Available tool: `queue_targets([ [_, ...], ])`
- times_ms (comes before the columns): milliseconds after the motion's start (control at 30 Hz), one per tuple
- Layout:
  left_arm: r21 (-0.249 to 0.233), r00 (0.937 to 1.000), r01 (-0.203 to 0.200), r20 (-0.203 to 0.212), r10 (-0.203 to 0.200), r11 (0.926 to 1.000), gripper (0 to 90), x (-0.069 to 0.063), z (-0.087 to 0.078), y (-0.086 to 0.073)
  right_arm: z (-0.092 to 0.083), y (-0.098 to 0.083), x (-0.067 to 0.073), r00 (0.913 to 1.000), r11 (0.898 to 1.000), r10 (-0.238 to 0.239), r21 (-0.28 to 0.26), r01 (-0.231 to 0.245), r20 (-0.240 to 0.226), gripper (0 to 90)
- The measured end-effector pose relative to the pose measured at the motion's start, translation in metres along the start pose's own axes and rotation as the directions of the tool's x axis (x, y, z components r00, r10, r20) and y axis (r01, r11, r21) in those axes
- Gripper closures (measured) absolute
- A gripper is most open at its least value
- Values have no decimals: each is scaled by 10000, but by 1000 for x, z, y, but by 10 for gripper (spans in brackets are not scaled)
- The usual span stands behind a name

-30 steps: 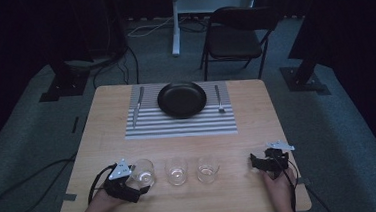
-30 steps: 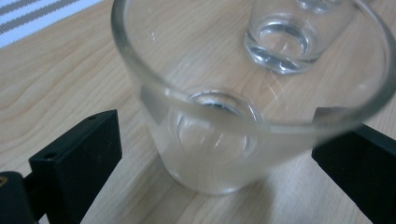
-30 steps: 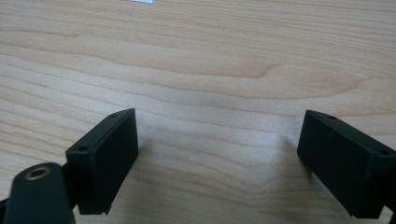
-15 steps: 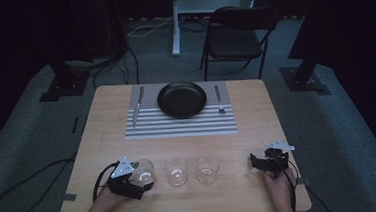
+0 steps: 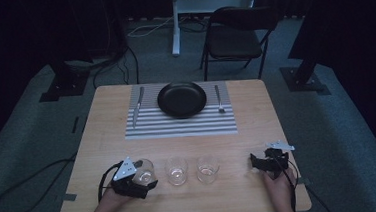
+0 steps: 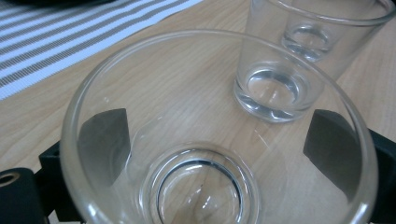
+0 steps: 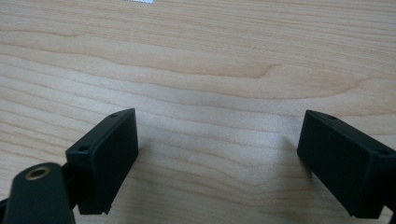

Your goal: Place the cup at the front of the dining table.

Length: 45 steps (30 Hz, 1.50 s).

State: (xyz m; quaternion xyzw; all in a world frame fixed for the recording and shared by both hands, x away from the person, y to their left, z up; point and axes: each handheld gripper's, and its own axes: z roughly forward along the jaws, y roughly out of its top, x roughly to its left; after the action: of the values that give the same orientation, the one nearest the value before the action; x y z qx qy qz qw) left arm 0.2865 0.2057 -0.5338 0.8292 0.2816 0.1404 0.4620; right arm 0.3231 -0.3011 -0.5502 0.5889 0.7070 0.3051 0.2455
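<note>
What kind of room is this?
Probably a studio or lab set up for recording, not a home dining room. A table laid with a plate on a striped mat stands on grey carpet, with equipment stands, loose cables and a folding chair in darkness around it.

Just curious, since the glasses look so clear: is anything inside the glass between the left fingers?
The glass looks empty: through it show only its thick base, the wooden table and the dark fingers either side. The table right beneath the base is blurred by the thick glass.
</note>
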Motion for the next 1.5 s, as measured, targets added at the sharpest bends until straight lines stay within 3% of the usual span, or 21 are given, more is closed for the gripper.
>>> queue_targets([
  [133,-182,9996,63,-291,-68,9998,64,-4,0,0,0,0,0,10000,10000,-14,-2,14,2,119],
  [167,-193,9986,38,-536,-49,9998,89,-5,0,-1,0,0,0,10000,10000,0,-1,0,1,119],
  [233,-229,9987,50,-512,-62,9997,133,-5,0,-1,0,0,0,10000,10000,0,-1,0,1,119],
  [267,-143,9970,117,-764,-128,9998,190,-4,0,-2,0,0,0,10000,10000,-4,-2,4,2,119],
  [300,-143,9970,117,-764,-128,9998,197,-4,0,-2,0,0,0,10000,10000,-2,-1,2,1,119],
  [500,247,9954,409,-874,-386,9989,203,-5,3,-1,0,0,0,10000,10000,-4,-1,4,3,119],
  [567,365,9936,385,-1075,-343,9986,205,-7,3,1,0,0,0,10000,10000,-1,0,1,1,119],
  [733,565,9939,441,-1039,-380,9974,206,-7,2,5,0,0,0,10000,10000,-1,-1,1,1,119],
  [833,534,9935,545,-1029,-488,9971,206,-7,1,7,0,0,0,10000,10000,-3,-1,3,3,119],
  [1033,349,9882,587,-1437,-532,9977,206,-4,-5,13,0,0,0,10000,10000,-5,-2,5,4,119],
  [1500,371,9782,1005,-1864,-919,9942,206,15,-6,19,0,0,0,10000,10000,-8,-2,8,3,119],
])
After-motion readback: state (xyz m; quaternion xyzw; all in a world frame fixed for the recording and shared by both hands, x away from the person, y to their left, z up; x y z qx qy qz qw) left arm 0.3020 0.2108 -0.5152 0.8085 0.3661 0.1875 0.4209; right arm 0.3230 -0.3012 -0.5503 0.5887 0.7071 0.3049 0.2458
